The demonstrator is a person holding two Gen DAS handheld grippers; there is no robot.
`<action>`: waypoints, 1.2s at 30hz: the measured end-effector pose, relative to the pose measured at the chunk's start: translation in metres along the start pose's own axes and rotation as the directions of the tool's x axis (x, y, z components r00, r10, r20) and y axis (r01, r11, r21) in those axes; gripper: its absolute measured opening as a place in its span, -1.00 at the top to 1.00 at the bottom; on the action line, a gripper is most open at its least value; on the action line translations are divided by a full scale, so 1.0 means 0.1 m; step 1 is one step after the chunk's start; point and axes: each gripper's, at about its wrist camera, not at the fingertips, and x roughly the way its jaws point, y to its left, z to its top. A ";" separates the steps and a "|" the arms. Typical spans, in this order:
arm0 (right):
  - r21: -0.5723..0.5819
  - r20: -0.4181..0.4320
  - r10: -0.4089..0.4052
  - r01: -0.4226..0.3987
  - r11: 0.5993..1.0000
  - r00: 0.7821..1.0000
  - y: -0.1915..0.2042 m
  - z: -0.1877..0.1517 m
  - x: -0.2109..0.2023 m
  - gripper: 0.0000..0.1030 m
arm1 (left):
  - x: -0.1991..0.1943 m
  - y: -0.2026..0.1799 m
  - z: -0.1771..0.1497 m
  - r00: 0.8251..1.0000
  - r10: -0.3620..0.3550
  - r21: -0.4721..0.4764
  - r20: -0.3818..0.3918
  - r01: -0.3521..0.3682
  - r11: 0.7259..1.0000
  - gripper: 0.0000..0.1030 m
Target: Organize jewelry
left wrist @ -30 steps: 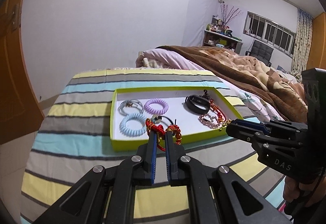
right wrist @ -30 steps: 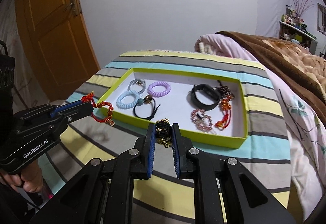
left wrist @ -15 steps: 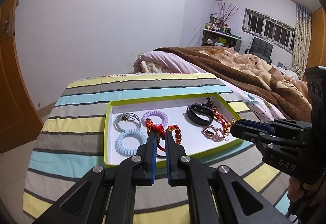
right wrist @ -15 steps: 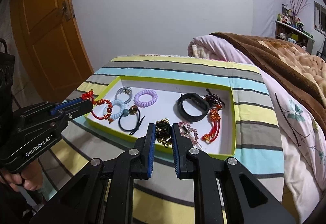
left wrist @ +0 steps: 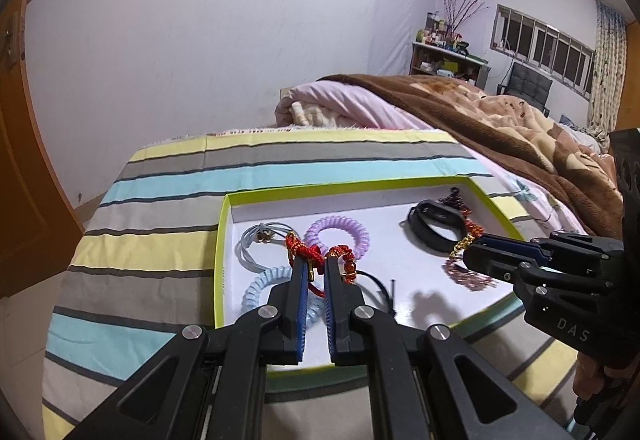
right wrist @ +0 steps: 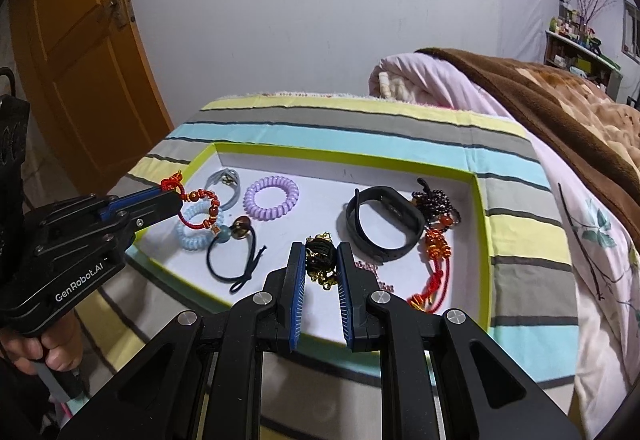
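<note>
A lime-green tray (left wrist: pixel 222 240) (right wrist: pixel 482 240) with a white floor lies on the striped bedspread. My left gripper (left wrist: pixel 316 264) (right wrist: pixel 176 196) is shut on a red cord bracelet with amber beads (left wrist: pixel 306 252) (right wrist: pixel 202 208), held above the tray's left part. My right gripper (right wrist: pixel 321 254) (left wrist: pixel 470 252) is shut on a black and gold beaded bracelet (right wrist: pixel 319 258), held above the tray's front middle. In the tray lie a purple coil tie (right wrist: pixel 272 196), a pale blue coil tie (right wrist: pixel 190 236), a grey tie (right wrist: pixel 224 180), a black hair tie (right wrist: pixel 236 260) and a black wristband (right wrist: pixel 384 224).
A dark beaded bracelet (right wrist: pixel 436 202), a red knotted charm (right wrist: pixel 434 268) and a pink beaded bracelet (left wrist: pixel 466 274) lie at the tray's right side. A brown blanket (left wrist: pixel 500 120) covers the bed at right. An orange door (right wrist: pixel 80 40) stands at left.
Both grippers have moved forward with their bracelets, from in front of the tray's near edge to above the tray floor.
</note>
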 end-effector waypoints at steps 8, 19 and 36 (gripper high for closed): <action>-0.001 -0.053 -0.002 0.002 1.000 0.999 -0.01 0.02 0.28 0.69 | 0.24 0.11 -0.02 0.998 0.009 -0.012 -0.054 -0.010 1.000 0.85; 0.009 -0.083 -0.008 0.009 1.000 0.997 -0.03 0.00 0.39 0.51 | 0.36 0.16 -0.06 0.995 -0.015 -0.028 -0.096 0.013 1.000 0.82; -0.002 0.021 -0.027 0.027 1.000 0.999 0.12 -0.13 -0.17 0.46 | -0.15 0.14 -0.22 1.000 -0.004 -0.062 -0.019 0.003 0.998 0.71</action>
